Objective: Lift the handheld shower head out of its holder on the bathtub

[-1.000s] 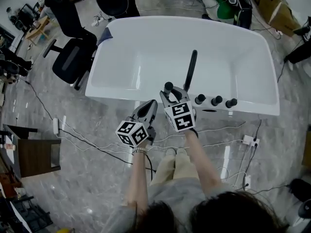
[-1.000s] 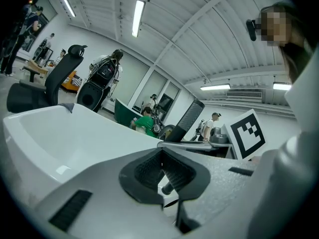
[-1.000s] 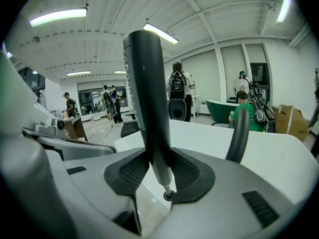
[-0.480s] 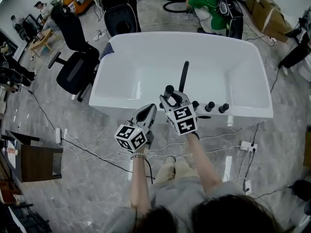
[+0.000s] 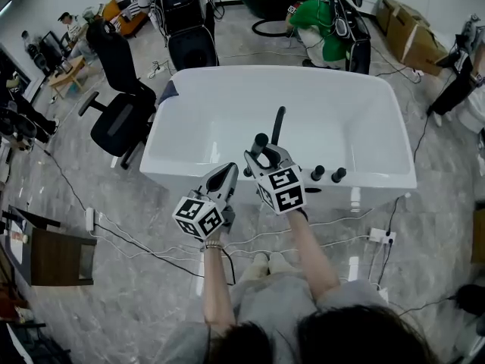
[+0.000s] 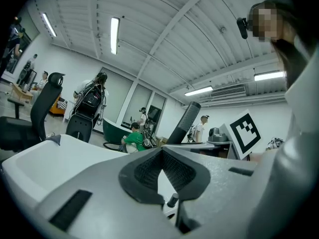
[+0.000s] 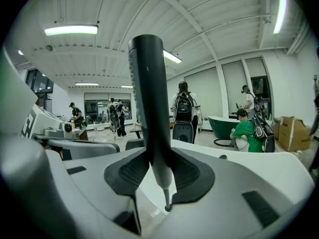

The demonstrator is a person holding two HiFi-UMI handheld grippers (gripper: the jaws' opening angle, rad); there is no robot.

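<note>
A white bathtub (image 5: 227, 82) lies below me, with black knobs (image 5: 318, 173) on its near rim. The handheld shower head (image 5: 278, 123) is a dark slim rod. It stands upright in my right gripper (image 5: 271, 152), above the near rim. In the right gripper view the rod (image 7: 147, 93) rises between the pads, and the right gripper (image 7: 158, 168) is shut on its lower end. My left gripper (image 5: 227, 174) hovers just left of it, shut and holding nothing. In the left gripper view the left gripper (image 6: 162, 173) shows its pads meeting, and the shower head (image 6: 185, 121) stands to the right beyond them.
A black office chair (image 5: 121, 120) stands left of the tub. A person in green (image 5: 322, 21) crouches beyond it, near cardboard boxes (image 5: 413, 29). Cables (image 5: 136, 237) and a power strip (image 5: 379, 235) lie on the marble floor by my legs. A brown table (image 5: 53, 256) is at the left.
Both grippers have risen together. The shower head has come up with the right gripper, and the tub now looks smaller and farther below.
</note>
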